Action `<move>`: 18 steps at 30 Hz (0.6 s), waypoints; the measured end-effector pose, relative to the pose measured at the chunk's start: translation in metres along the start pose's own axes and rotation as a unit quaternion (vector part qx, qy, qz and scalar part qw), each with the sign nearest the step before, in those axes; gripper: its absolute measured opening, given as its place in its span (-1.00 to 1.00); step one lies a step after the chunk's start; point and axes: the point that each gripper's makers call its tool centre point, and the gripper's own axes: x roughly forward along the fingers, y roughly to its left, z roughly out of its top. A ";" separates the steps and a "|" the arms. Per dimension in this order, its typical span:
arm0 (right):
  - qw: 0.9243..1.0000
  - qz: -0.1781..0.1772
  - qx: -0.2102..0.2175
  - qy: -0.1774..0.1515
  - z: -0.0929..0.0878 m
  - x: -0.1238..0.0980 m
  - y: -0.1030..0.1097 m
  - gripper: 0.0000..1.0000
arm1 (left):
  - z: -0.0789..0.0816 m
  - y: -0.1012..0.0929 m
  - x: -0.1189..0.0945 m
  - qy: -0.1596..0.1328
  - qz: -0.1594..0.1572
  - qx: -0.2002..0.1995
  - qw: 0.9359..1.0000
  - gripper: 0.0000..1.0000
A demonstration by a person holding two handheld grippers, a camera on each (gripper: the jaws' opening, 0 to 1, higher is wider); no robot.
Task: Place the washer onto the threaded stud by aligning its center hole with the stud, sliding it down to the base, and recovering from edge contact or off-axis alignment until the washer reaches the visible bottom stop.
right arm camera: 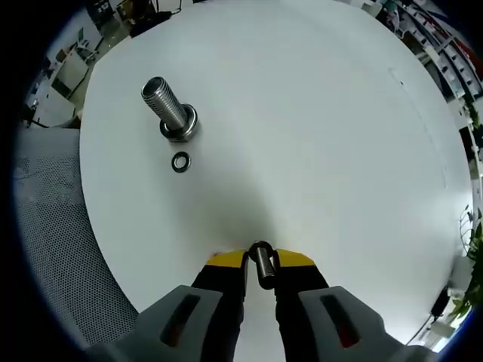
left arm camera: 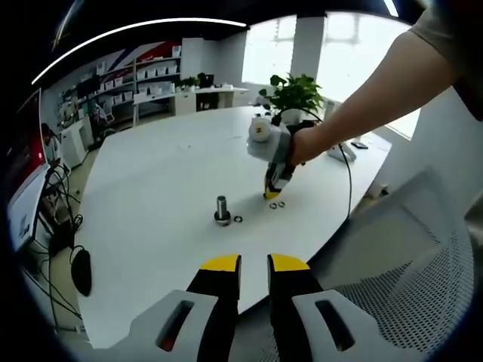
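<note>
The threaded stud (left arm camera: pixel 222 210) (right arm camera: pixel 170 109) stands upright on its wide base on the white round table (left arm camera: pixel 151 173) (right arm camera: pixel 317 113). One loose washer (left arm camera: pixel 238 219) (right arm camera: pixel 180 161) lies flat right beside that base. My right gripper (right arm camera: pixel 261 265) (left arm camera: pixel 273 194), held in a person's hand, points down at the table to the right of the stud and is shut on another washer (right arm camera: pixel 261 268) standing on edge between its yellow fingertips. Small rings (left arm camera: pixel 278 204) lie at its tips. My left gripper (left arm camera: pixel 255 264) hovers by the near table edge, slightly open with nothing between its jaws.
A white mesh chair (left arm camera: pixel 423 271) (right arm camera: pixel 53 241) stands at the table edge. A potted plant (left arm camera: pixel 296 94) and a cable (left arm camera: pixel 349 181) sit on the far side. A dark mouse-like object (left arm camera: pixel 81 270) lies at the left edge. Shelves (left arm camera: pixel 143 75) line the back wall.
</note>
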 end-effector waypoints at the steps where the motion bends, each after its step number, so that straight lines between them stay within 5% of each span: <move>1: 1.000 0.001 -0.001 0.001 -0.002 0.001 0.000 -0.67 | 0.000 0.000 0.000 -0.001 0.000 -0.001 1.000 -0.77; 18: 1.000 0.006 0.028 0.007 -0.025 -0.013 0.007 -0.52 | 0.000 0.001 0.000 -0.002 0.003 0.000 1.000 -0.77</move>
